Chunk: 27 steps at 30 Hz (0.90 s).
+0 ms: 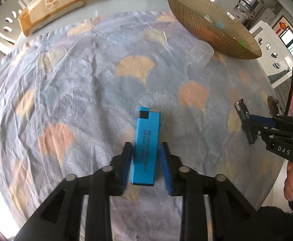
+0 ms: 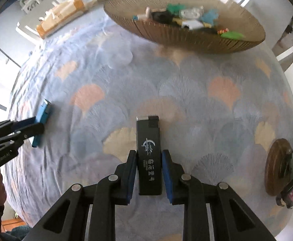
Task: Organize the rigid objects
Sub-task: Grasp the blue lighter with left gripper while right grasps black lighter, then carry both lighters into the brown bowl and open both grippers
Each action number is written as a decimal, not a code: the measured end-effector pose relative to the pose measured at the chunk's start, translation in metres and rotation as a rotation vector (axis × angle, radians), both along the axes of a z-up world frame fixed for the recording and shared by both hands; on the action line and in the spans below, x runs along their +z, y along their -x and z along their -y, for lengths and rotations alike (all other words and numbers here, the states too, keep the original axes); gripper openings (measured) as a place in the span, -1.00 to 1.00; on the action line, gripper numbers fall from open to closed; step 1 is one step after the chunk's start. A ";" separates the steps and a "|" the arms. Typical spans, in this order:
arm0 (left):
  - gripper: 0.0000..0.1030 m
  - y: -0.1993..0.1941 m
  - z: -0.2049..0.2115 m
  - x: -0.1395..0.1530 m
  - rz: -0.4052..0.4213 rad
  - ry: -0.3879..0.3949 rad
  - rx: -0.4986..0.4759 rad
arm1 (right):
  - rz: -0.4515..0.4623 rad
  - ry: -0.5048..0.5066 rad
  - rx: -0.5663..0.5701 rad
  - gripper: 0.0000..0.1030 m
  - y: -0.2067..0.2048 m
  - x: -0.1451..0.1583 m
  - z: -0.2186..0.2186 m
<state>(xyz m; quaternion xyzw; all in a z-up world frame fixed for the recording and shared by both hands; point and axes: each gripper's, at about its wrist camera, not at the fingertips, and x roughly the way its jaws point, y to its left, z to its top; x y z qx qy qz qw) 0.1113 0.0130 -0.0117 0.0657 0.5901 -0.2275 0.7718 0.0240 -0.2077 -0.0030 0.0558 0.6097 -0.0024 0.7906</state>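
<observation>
Holding: each gripper carries one lighter above the patterned cloth that covers the table.
Left gripper: fingers closed narrow on the blue lighter, gripping its lower half; the right pad looks close against its side, the left blurred.
Blue lighter axis: long axis runs forward along the fingers, cap end away from the camera, tilted a little to the left.
Right gripper: fingers closed narrow on the black lighter, pads against its two long sides.
Black lighter axis: forward along the fingers, metal cap end leading, nearly straight.
Bowl: ribbed amber glass, at the far edge of the cloth, already holding a heap of small items.
Key relation: the bowl lies almost dead ahead of the right gripper, and ahead and to the right of the left one; the right looks nearer.
Likely step: carrying both lighters toward the bowl, right one probably first.
Clear cup: lying on the cloth just before the bowl, in the left gripper's line.
Risk: the left lighter's slant suggests a looser hold.
</observation>
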 end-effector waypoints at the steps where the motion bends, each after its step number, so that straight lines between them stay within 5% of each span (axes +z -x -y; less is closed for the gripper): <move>1: -0.31 0.003 -0.002 0.000 0.004 -0.007 0.001 | 0.001 0.001 -0.001 -0.49 0.001 0.000 0.001; 7: -0.31 0.011 0.023 -0.007 0.114 -0.141 -0.023 | 0.019 0.123 0.073 -0.53 -0.008 -0.001 -0.018; 9: -0.47 0.009 0.028 -0.006 0.112 -0.138 -0.023 | 0.014 0.109 0.096 -0.53 -0.009 -0.001 -0.024; 10: -0.59 0.008 0.030 -0.006 0.103 -0.133 -0.018 | 0.007 0.087 0.104 -0.53 -0.008 0.000 -0.025; 16: -0.59 0.005 0.045 0.016 0.145 -0.162 0.023 | -0.008 -0.195 0.106 -0.54 -0.006 0.019 -0.020; 21: -0.59 -0.004 0.056 0.071 0.226 -0.079 0.049 | 0.079 -0.289 0.109 -0.54 -0.010 0.071 -0.010; 27: -0.59 -0.026 0.080 0.146 0.363 0.049 0.057 | 0.275 -0.250 0.059 -0.54 -0.031 0.149 0.024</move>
